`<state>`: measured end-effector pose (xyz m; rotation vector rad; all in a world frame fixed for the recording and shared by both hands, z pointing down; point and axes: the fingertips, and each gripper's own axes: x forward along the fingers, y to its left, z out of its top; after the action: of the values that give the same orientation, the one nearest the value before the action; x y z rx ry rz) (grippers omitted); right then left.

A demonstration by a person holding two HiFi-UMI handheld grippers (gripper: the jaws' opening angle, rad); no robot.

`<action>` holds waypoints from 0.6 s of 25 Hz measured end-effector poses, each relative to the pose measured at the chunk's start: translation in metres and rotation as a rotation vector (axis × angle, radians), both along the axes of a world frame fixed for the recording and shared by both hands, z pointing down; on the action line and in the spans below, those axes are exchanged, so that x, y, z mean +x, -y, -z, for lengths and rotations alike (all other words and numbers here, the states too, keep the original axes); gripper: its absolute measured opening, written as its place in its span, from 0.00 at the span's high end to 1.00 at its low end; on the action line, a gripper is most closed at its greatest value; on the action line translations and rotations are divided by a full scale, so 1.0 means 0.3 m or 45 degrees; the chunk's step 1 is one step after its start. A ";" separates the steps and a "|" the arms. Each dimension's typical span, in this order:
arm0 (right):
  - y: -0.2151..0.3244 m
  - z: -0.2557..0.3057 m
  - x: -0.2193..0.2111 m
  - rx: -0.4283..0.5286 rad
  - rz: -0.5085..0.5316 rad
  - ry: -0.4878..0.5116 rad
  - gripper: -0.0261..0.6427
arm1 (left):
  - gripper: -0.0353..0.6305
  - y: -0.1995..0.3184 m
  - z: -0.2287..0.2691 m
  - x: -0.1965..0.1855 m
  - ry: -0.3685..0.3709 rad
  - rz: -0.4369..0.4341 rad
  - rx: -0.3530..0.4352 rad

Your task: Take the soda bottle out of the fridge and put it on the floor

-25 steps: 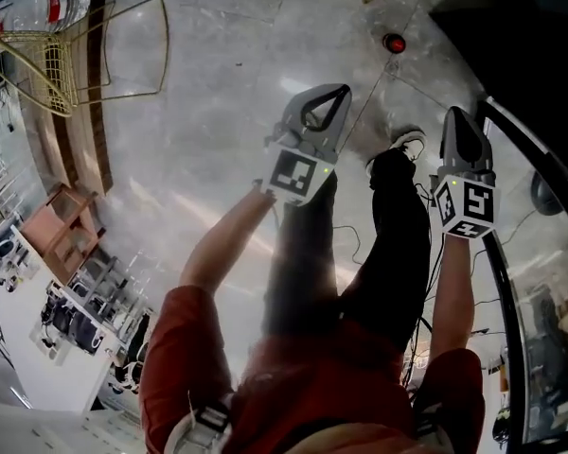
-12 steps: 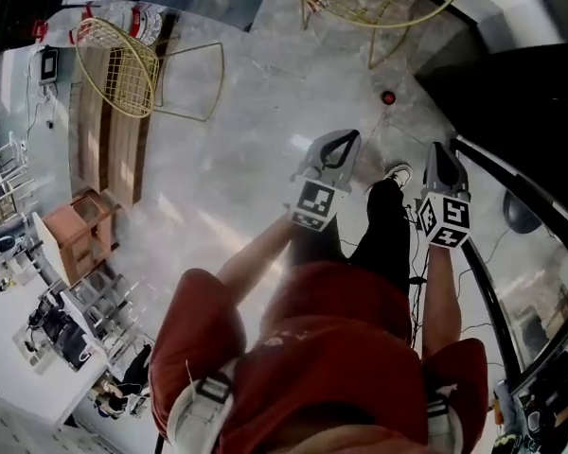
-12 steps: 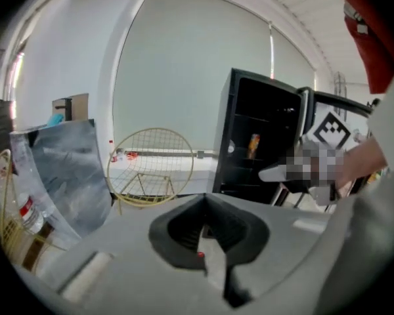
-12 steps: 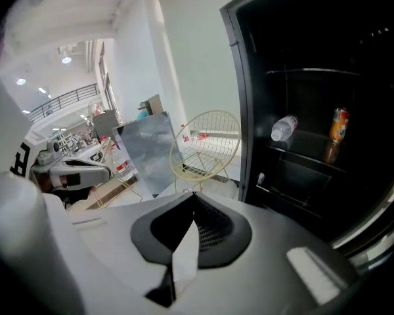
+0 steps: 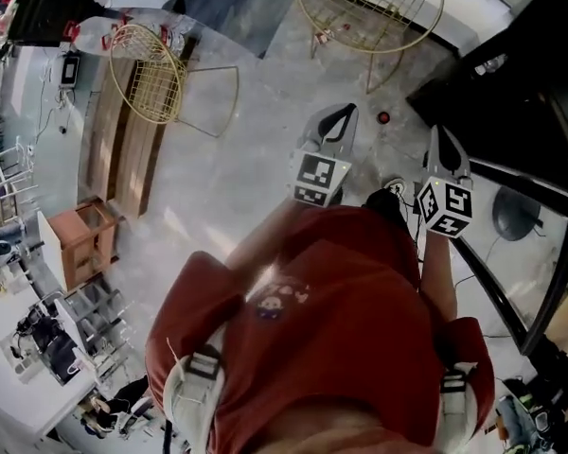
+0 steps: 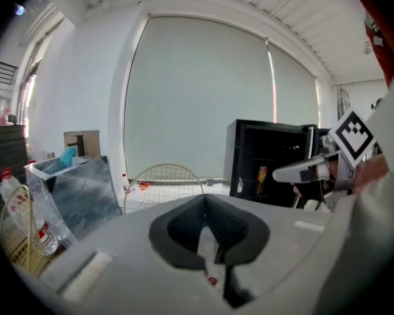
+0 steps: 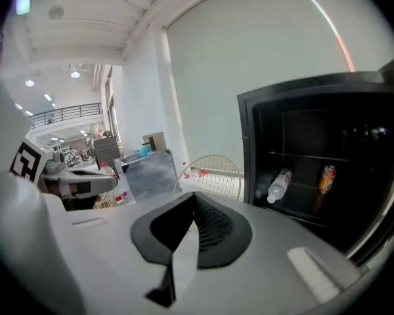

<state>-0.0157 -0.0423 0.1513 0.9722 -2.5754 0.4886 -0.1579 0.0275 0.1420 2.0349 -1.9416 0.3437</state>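
The left gripper (image 5: 345,113) and right gripper (image 5: 437,133) are squeezed shut, empty; the bottle (image 7: 279,184) lies tilted on a shelf in the fridge (image 7: 302,92), near a can (image 7: 326,178); a bad grab could roll it off or knock the can.

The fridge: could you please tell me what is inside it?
Inside the fridge: a tilted clear bottle and an upright orange drink. The bottom is covered by the right gripper.

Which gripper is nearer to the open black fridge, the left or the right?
Right. The right gripper hangs close before the open black fridge; the left gripper is farther away, on the right gripper's far side from it.
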 end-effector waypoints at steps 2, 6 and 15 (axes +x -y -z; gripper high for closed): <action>0.015 0.088 -0.015 0.064 0.017 -0.004 0.96 | 0.95 0.013 0.086 -0.025 0.015 -0.002 0.040; 0.006 0.218 -0.005 0.150 -0.012 0.064 0.96 | 0.95 0.014 0.197 -0.037 0.087 -0.046 0.110; 0.017 0.300 0.013 0.242 0.001 0.076 0.96 | 0.95 0.015 0.263 -0.025 0.130 -0.051 0.183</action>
<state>-0.0119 -0.0472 0.0613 1.0323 -2.7143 0.2802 -0.1654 0.0231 0.0630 2.1884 -2.0417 0.3321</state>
